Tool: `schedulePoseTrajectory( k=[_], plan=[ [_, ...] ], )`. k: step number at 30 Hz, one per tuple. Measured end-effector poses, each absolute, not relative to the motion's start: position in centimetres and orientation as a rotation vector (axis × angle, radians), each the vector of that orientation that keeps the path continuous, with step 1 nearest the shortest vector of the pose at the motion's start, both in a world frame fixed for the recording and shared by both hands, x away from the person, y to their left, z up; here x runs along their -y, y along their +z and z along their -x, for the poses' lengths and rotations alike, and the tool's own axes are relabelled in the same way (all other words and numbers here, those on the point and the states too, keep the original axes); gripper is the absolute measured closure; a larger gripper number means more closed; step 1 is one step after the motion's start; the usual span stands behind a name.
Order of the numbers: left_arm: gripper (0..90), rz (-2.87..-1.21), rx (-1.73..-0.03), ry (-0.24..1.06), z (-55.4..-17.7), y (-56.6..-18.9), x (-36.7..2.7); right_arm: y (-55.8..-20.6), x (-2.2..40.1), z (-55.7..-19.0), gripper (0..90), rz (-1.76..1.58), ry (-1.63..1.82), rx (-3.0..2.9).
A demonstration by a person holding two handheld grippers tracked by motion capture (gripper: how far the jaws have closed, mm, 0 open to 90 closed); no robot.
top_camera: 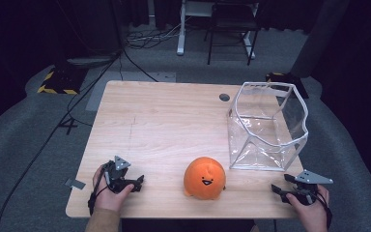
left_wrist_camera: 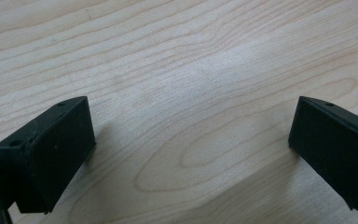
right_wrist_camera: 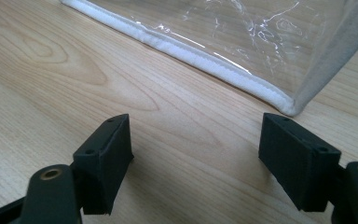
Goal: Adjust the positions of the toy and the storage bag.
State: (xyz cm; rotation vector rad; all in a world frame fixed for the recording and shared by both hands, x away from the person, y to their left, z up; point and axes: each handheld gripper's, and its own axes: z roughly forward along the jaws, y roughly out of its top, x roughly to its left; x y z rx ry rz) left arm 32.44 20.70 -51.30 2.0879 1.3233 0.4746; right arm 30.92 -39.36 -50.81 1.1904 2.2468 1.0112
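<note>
Pale wood tabletop [top_camera: 164,121] fills the middle of a dim room, grey carpet all around it. At its near edge, the left hand-held gripper [top_camera: 137,182] rests low with its jaws wide apart and bare wood between them. The right hand-held gripper [top_camera: 278,191] sits at the near right corner, jaws likewise apart on nothing. Between the two, close to the near edge, stands the orange plush toy [top_camera: 204,178], round with no marked long axis, face toward the person. It looks slightly nearer the left hand-held gripper, which points right toward it. Just beyond and to the right stands the clear bag [top_camera: 268,128], mouth upward, its white-piped bottom edge [right_wrist_camera: 191,53] directly ahead of the right jaws. Farther back, open wood leaves ample room.
</note>
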Motion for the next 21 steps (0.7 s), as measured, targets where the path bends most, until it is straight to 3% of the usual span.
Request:
schedulePoseTrajectory(
  k=[4, 7, 13, 21],
  plan=[
    [7.6, -2.078, -1.304, 0.478, -32.2, -51.2, -20.8, -50.8, 39.3, -30.9, 25.7, -1.197, 1.008, -2.242],
    [19.1, -2.091, -1.291, 0.477, -32.0, -50.8, -20.9, -50.8, 39.4, -30.9, 29.6, -1.197, 1.020, -2.241],
    [22.3, -2.100, -1.280, 0.488, -31.9, -50.0, -20.7, -49.1, 39.9, -29.8, 39.8, -1.191, 1.054, -2.233],
    [24.8, -2.089, -1.244, 0.474, -31.9, -48.5, -20.2, -46.3, 40.6, -29.8, 43.3, -1.204, 1.053, -2.188]
  ],
)
